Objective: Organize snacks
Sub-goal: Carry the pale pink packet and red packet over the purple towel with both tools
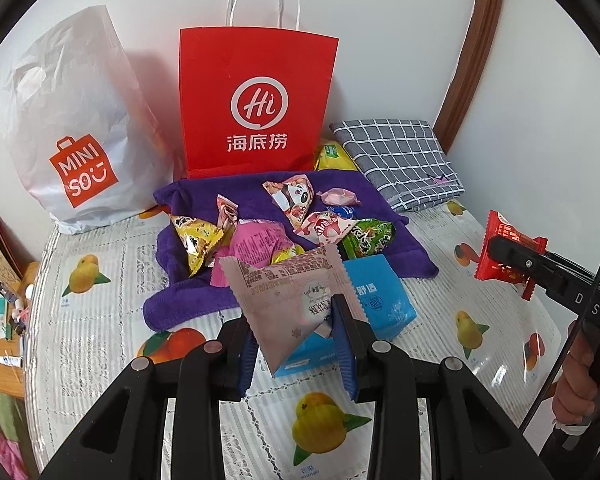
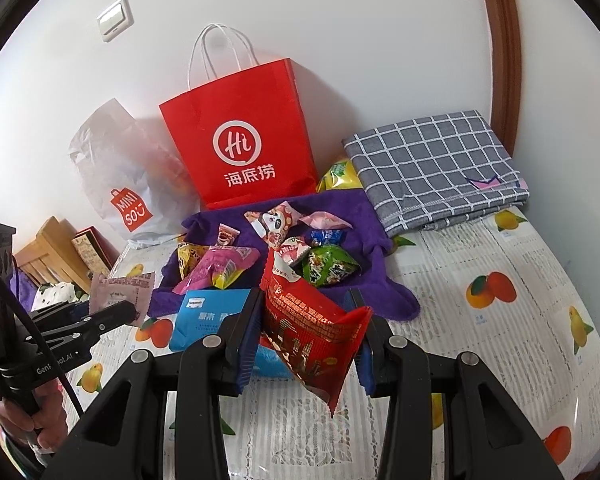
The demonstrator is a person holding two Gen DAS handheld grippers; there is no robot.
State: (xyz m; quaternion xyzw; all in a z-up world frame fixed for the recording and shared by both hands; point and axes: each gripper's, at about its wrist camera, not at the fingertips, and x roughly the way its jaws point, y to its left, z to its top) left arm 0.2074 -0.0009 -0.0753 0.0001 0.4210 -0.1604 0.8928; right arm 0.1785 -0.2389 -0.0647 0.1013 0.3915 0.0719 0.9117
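Observation:
My left gripper (image 1: pixel 296 320) is shut on a pale pink snack packet (image 1: pixel 288 296), held above the table; it also shows in the right wrist view (image 2: pixel 120 292). My right gripper (image 2: pixel 306 322) is shut on a red snack packet (image 2: pixel 312 328), also seen in the left wrist view (image 1: pixel 508 256). Several snack packets (image 1: pixel 284 220) lie on a purple towel (image 1: pixel 384 200). A red paper bag (image 1: pixel 256 104) and a white MINISO plastic bag (image 1: pixel 80 128) stand upright behind the towel against the wall.
A blue tissue pack (image 1: pixel 380 296) lies at the towel's front edge. A folded grey checked cloth (image 1: pixel 404 156) sits at the back right, with a yellow-green packet (image 1: pixel 332 156) beside it. The table wears a fruit-print cover (image 1: pixel 320 432). A wooden chair (image 2: pixel 48 256) stands left.

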